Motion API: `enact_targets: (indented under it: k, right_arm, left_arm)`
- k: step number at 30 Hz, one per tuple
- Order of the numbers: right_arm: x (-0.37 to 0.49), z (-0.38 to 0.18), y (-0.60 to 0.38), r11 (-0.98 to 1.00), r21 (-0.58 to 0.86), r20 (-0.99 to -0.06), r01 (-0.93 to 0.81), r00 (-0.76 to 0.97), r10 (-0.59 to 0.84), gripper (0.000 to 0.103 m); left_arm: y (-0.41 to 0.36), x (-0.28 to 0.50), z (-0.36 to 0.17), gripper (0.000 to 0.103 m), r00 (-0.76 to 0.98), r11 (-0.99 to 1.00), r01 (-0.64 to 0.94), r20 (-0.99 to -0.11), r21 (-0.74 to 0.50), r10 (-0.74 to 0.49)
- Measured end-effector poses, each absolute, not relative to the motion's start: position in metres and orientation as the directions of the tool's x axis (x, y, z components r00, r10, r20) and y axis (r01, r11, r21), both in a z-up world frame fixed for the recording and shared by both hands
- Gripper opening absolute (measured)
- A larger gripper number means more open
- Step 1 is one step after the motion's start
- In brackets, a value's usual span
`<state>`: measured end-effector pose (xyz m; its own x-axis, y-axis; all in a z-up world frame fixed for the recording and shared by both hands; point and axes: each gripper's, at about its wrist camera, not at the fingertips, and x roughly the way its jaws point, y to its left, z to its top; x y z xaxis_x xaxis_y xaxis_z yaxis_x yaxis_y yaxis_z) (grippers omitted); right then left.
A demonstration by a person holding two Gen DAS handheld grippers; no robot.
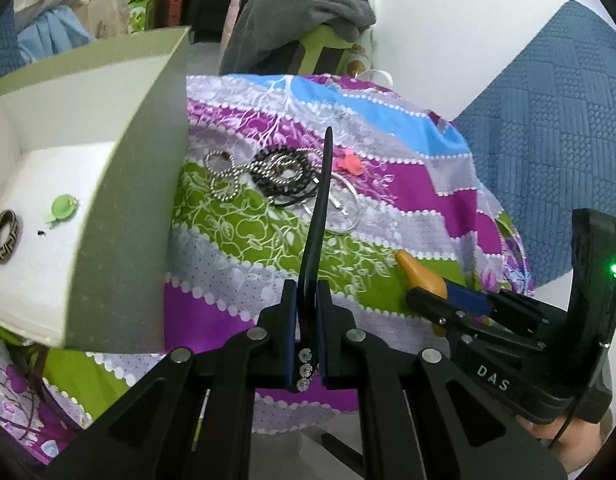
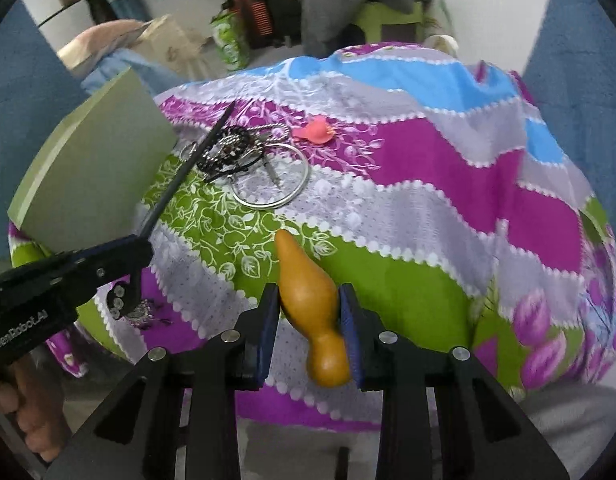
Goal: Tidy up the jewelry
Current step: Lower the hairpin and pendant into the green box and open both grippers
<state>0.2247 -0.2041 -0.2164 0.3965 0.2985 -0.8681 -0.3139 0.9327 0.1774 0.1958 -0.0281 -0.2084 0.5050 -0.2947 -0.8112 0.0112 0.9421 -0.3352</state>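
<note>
My left gripper [image 1: 306,300] is shut on a long black hair stick [image 1: 318,216] with clear stones at its near end; it also shows in the right wrist view [image 2: 175,184]. Its tip points over a pile of jewelry: a silver ball chain [image 1: 223,176], dark bead strands [image 1: 281,174], a silver bangle [image 2: 269,176] and a pink flower piece [image 2: 314,132]. My right gripper [image 2: 308,312] is shut on an orange gourd-shaped pendant [image 2: 308,300]. The open box [image 1: 119,184] at left holds a patterned ring [image 1: 3,236] and a green piece [image 1: 61,206].
Everything lies on a round table with a purple, green and blue patterned cloth [image 2: 428,184]. A blue wall [image 1: 548,120] is at right. A chair with grey clothes [image 1: 303,8] and bags stand behind the table.
</note>
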Motion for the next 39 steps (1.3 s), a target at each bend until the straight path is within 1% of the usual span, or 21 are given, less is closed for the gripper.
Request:
enact_targets:
  k: [5, 13, 22, 26, 29, 31, 35, 39]
  right_arm:
    - [0.225, -0.190, -0.211, 0.947, 0.193, -0.851, -0.258, 0.435, 0.292, 0.028]
    - [0.230, -0.121, -0.205, 0.951, 0.208, -0.802, -0.229, 0.517, 0.300, 0.028]
    - [0.243, -0.051, -0.173, 0.943, 0.210, -0.729, -0.260, 0.601, 0.328, 0.028]
    - [0.249, -0.036, -0.154, 0.937, 0.217, -0.708, -0.273, 0.617, 0.344, 0.028]
    - [0.252, -0.024, -0.134, 0.924, 0.239, -0.680, -0.298, 0.628, 0.379, 0.028]
    - [0.253, -0.020, -0.121, 0.923, 0.230, -0.672, -0.307, 0.636, 0.379, 0.028]
    - [0.257, -0.024, -0.096, 0.915, 0.247, -0.673, -0.319, 0.623, 0.399, 0.028]
    - [0.254, -0.038, -0.067, 0.908, 0.247, -0.689, -0.338, 0.598, 0.410, 0.028]
  left_arm:
    - [-0.026, 0.193, -0.187, 0.009, 0.516, 0.939, 0.019, -0.801, -0.342, -0.302]
    - [-0.012, 0.195, -0.136, 0.009, 0.526, 0.943, 0.016, -0.799, -0.332, -0.290]
    - [0.022, 0.202, -0.067, 0.009, 0.623, 0.946, 0.050, -0.731, -0.321, -0.280]
    - [0.048, 0.203, -0.041, 0.009, 0.664, 0.956, 0.046, -0.706, -0.290, -0.246]
    - [0.068, 0.201, -0.028, 0.009, 0.685, 0.959, 0.038, -0.691, -0.282, -0.231]
    - [0.085, 0.199, -0.020, 0.009, 0.699, 0.959, 0.027, -0.680, -0.281, -0.220]
    - [0.112, 0.195, -0.020, 0.009, 0.709, 0.964, -0.001, -0.680, -0.267, -0.188]
    - [0.139, 0.193, -0.035, 0.009, 0.701, 0.959, -0.033, -0.691, -0.281, -0.178]
